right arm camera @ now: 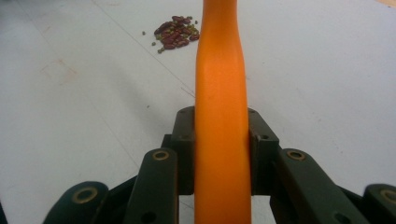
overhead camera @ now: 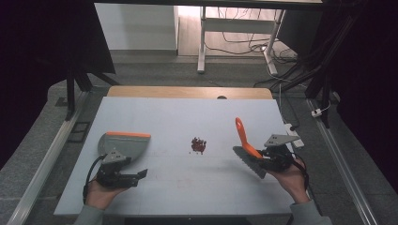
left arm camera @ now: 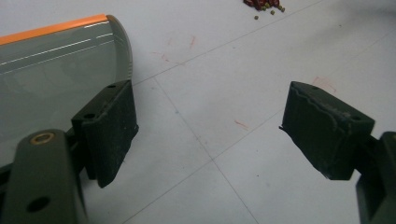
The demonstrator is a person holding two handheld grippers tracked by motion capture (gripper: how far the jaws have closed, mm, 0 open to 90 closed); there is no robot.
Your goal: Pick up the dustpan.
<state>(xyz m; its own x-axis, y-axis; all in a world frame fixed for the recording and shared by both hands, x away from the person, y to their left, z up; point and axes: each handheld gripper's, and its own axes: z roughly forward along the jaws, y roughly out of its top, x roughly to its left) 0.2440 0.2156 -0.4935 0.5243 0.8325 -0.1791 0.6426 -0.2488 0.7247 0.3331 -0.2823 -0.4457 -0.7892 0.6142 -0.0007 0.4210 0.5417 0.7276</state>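
The right gripper is clamped on the orange plastic handle of the grey-bristled hand brush, held at the table's right side with its handle tilted up. The brush is probably light and stiff, its smooth handle likely slippery; mid-handle is the best hold. The left gripper gapes wide and empty beside the grey, orange-edged plastic dustpan. The small pile of dark red beans lies mid-table.

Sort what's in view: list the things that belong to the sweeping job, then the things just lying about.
In the job:
- brush with orange handle, clamped in the right tool
- dustpan, beside the open left tool
- pile of beans

Lying about:
- power strip off the table's right edge
- cables on the floor beyond
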